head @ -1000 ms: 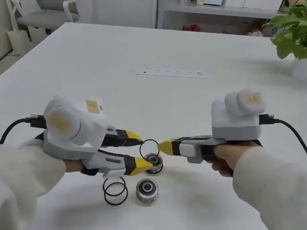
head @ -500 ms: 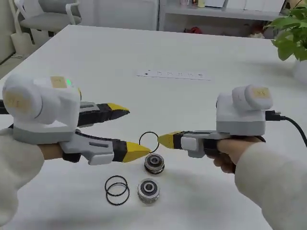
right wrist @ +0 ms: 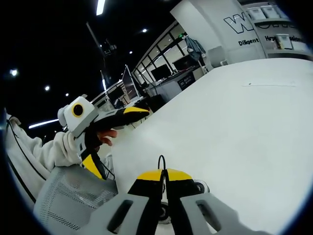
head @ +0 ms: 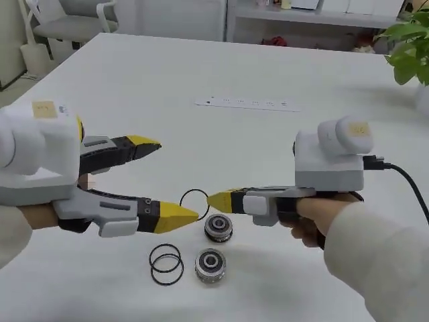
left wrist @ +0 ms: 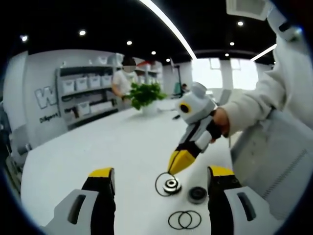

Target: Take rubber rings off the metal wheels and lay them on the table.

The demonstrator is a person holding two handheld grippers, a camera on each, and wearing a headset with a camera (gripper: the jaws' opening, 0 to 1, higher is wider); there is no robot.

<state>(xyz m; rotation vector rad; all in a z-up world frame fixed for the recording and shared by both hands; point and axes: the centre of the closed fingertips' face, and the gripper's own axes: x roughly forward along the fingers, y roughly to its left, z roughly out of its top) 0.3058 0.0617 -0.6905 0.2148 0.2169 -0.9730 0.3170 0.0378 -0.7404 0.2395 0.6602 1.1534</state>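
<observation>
The left tongs (head: 175,179) are hovering wide open and gripping nothing above the counter (head: 268,147), likely standing clear so the other side can work, while two rubber rings (head: 165,263) are lying flat beside a bare wheel (head: 210,264). A third ring (head: 194,190) is dangling upright, pinched by its edge in the closed right tongs (head: 216,200) just beside the other wheel (head: 218,227), seemingly ready for laying down.
</observation>
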